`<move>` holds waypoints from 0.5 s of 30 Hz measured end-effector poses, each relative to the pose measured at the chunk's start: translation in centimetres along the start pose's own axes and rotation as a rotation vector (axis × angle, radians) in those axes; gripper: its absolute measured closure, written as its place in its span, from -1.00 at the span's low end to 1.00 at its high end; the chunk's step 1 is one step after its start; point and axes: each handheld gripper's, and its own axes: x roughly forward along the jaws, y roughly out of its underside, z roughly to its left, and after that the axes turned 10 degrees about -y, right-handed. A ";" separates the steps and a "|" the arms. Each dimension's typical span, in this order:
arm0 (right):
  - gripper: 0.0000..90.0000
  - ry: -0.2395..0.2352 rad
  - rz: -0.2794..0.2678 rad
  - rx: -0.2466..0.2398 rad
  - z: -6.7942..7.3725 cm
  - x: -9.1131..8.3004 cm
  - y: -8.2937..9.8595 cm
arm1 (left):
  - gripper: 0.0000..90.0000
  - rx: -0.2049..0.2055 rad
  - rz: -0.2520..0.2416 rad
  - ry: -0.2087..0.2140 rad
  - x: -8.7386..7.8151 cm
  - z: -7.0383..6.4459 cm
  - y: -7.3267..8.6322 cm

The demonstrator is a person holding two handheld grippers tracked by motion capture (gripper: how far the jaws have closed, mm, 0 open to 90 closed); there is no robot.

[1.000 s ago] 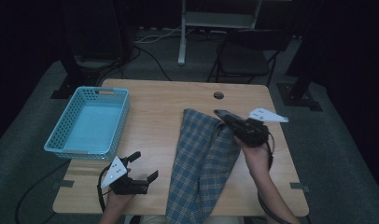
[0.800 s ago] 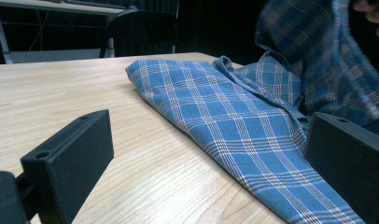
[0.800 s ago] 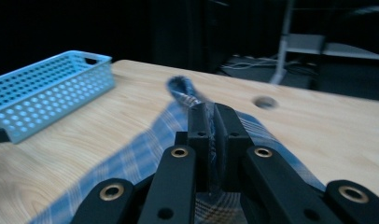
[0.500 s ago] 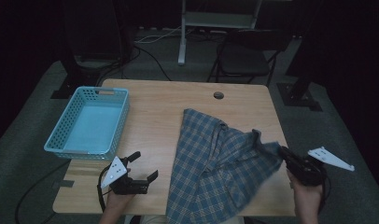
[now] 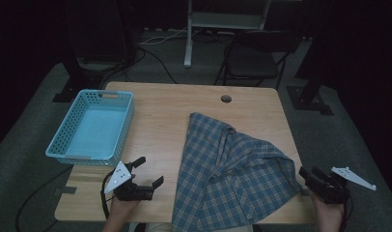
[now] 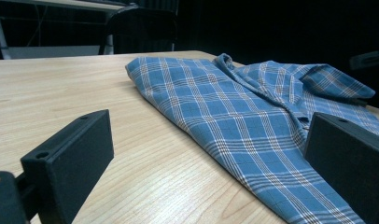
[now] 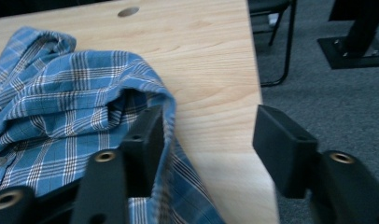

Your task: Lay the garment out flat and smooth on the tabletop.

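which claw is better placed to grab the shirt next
Right, probably. The right claw is open at the shirt's edge, cloth beside one finger. The left claw is open too but rests on bare table, apart from it.

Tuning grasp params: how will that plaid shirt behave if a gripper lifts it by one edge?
Likely floppy: the plaid shirt lies in soft folds and ridges, so it should drape and sag from one pinch. Probably light, thin cloth lying flat on the table. Its near hem overhangs the table edge, so a pull may drag the whole piece.
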 end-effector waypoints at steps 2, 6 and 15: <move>-0.12 -0.007 0.011 -0.007 0.1 0.6 -0.3 | -0.95 -0.002 0.002 0.001 0.0 0.0 0.0; -0.29 -0.045 0.002 -0.023 0.9 2.4 -1.3 | -0.95 0.003 0.022 0.007 0.3 0.0 -0.1; -0.55 -0.146 0.022 -0.108 2.6 6.3 -1.6 | -0.95 0.014 0.098 0.024 1.8 -0.2 -0.8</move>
